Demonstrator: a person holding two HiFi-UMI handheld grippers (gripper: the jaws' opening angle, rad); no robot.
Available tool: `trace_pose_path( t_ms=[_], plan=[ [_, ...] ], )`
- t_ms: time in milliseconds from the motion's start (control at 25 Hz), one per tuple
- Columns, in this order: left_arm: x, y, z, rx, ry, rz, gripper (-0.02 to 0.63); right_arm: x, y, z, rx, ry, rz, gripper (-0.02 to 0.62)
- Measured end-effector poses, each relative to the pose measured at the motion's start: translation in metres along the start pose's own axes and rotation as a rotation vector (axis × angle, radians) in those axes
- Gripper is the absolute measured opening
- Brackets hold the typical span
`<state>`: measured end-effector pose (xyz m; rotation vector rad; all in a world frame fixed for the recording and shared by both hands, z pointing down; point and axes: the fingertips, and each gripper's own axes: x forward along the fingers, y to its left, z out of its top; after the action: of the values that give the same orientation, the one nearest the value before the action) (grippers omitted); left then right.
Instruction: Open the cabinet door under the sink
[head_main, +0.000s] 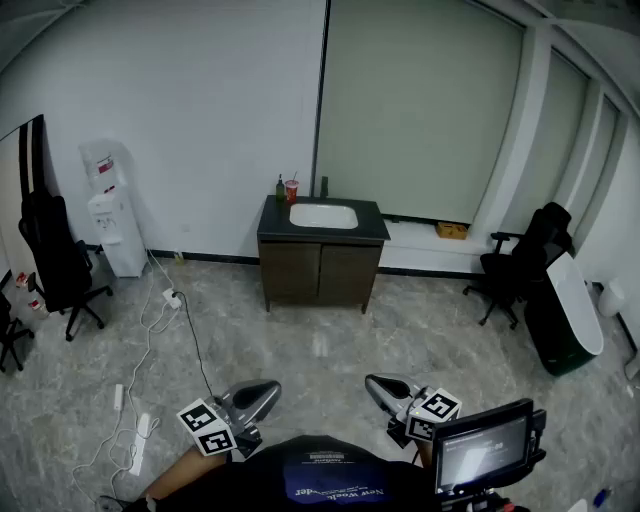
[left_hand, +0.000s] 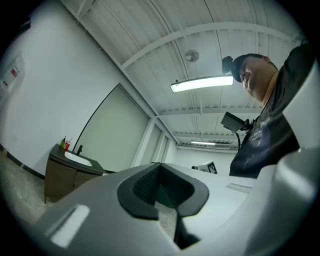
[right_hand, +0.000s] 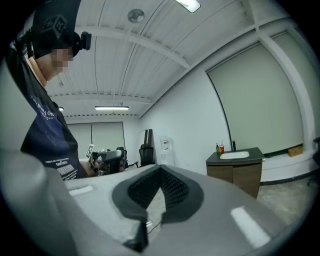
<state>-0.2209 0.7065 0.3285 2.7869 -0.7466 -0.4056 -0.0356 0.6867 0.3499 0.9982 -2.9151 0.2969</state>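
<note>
Left hand-held gripper (head_main: 268, 392) and right hand-held gripper (head_main: 377, 385), jaws together, far from the cabinet door (head_main: 292, 272).

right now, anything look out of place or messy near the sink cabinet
Only the white cables and power strips trailing loose over the floor left of the cabinet, a likely trip hazard. Its doors sit shut and square.

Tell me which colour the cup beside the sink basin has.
The cup is red; the head view shows it best.
</note>
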Motion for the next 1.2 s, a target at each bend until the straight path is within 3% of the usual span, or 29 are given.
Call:
trace_pose_path(
  t_ms=[880,1200],
  plan=[
    [-0.006,0.019,0.014,-0.009,-0.011,-0.001,0.0,0.024,-0.003,0.006,-0.001,0.015,-0.012,-0.002],
    [-0.033,0.042,0.026,-0.012,-0.014,0.009,0.0,0.057,0.009,0.008,-0.002,0.018,-0.003,-0.002]
  ],
)
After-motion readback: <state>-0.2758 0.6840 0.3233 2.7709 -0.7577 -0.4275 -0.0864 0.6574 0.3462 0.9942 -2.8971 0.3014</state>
